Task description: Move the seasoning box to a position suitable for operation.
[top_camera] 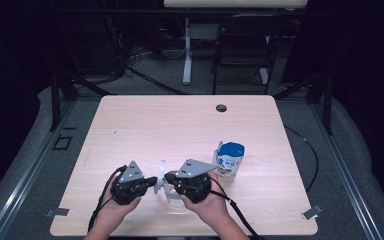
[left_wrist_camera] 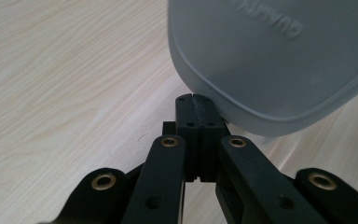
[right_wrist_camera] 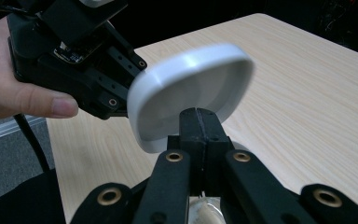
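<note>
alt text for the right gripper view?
A white lid stands on edge above a wooden table, pinched at its rim by the left gripper in a hand. The right gripper, shut, sits just before it.

Raised, mirrored lettering on translucent lid (left_wrist_camera: 279,56), not legible
</note>
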